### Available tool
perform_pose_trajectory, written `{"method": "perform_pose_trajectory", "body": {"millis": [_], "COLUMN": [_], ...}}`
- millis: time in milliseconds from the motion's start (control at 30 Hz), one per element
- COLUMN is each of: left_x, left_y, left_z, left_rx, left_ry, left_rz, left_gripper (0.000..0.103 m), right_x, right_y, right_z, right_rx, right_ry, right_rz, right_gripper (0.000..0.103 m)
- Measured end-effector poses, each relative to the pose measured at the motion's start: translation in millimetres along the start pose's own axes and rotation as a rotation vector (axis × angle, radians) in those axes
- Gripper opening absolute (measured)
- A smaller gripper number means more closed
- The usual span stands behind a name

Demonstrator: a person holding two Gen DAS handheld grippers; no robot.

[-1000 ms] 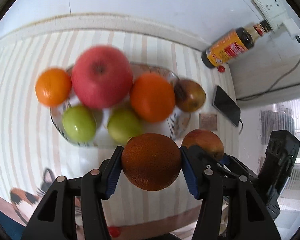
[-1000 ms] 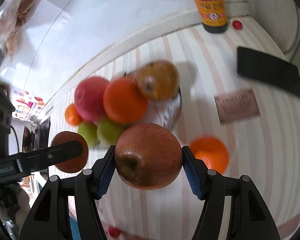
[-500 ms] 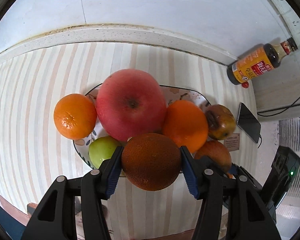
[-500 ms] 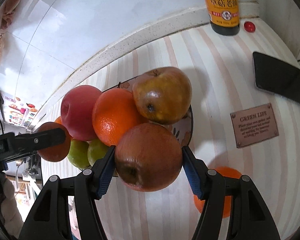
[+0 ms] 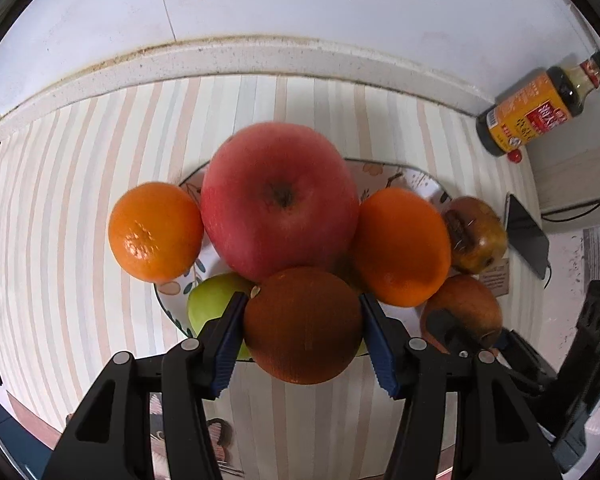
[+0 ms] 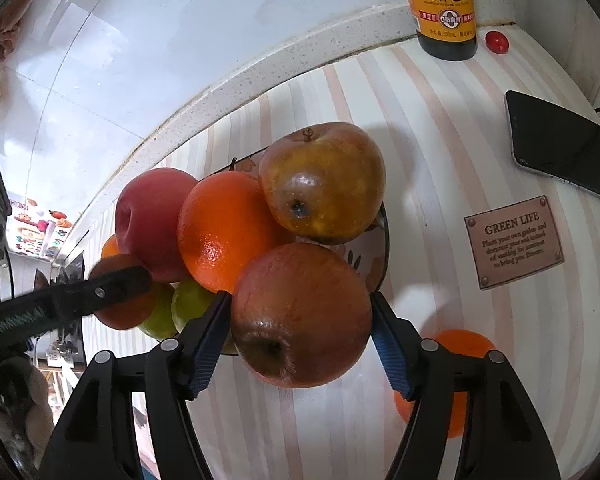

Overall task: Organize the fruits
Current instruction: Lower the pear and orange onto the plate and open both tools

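Striped counter under a white wall, plate [image 5: 416,184] of fruit in the middle. I'm holding a dark orange [image 5: 303,326] in my left gripper [image 5: 302,334], both pads pressing its sides, over the plate's near edge just above a green apple [image 5: 210,306]. My right gripper [image 6: 300,322] is carrying a brown-red apple [image 6: 301,314]; its jaws have just been opening, with the apple between them; a gap shows at the right pad, the left pad looks near or touching, so it's loosening at the plate's near rim beside the brown apple [image 6: 322,182] and the orange [image 6: 226,232].

Plate is already stacking: red apple [image 5: 279,204] on top, orange flanking it, small orange [image 5: 155,232] hanging over the left rim. One more orange [image 6: 452,376] is sitting on the counter behind my right finger, not yet collected. Bottle [image 6: 444,4], phone [image 6: 560,152] and a plaque [image 6: 514,242] sitting further out.

Risks as I judge them: the brown-red apple is releasing at the rim, so it could roll off onto the counter toward the plaque. Dropping my dark orange onto rounded fruit could nudge the pile and knock the small orange off the edge. My two grippers are working close together, so they could bump.
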State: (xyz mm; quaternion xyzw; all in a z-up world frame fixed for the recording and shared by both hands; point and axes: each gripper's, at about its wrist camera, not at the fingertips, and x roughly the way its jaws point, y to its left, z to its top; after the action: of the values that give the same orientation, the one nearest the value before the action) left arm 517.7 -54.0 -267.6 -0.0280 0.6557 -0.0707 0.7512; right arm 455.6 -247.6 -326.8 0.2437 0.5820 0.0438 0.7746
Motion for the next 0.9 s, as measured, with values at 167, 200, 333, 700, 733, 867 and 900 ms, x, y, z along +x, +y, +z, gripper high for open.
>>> {"method": "perform_pose_trajectory", "body": {"millis": [167, 200, 333, 700, 733, 867, 900], "left_x": [7, 8, 9, 12, 13, 12, 12], "left_y": [-2, -3, -5, -6, -8, -8, -7], "left_z": [-4, -5, -4, -3, -5, -6, -6], "left_rx": [0.014, 0.017, 0.020, 0.035, 0.055, 0.058, 0.056], "left_ry": [-0.002, -0.002, 0.002, 0.001, -0.008, -0.013, -0.012], "left_rz": [0.021, 0.025, 0.041, 0.052, 0.062, 0.064, 0.064], "left_gripper": [0.053, 0.053, 0.054, 0.054, 0.054, 0.054, 0.053], "right_x": [1, 1, 0, -10, -11, -19, -20], "right_y": [1, 1, 3, 6, 7, 7, 8], "right_z": [1, 1, 3, 7, 7, 7, 8], "right_rx": [0.001, 0.000, -0.007, -0.028, -0.029, -0.030, -0.030], "right_ry": [0.003, 0.003, 0.004, -0.019, -0.023, -0.040, -0.042], "right_rz": [-0.001, -0.001, -0.002, -0.007, -0.010, -0.011, -0.009], "right_gripper": [0.073, 0.073, 0.078, 0.087, 0.087, 0.087, 0.087]}}
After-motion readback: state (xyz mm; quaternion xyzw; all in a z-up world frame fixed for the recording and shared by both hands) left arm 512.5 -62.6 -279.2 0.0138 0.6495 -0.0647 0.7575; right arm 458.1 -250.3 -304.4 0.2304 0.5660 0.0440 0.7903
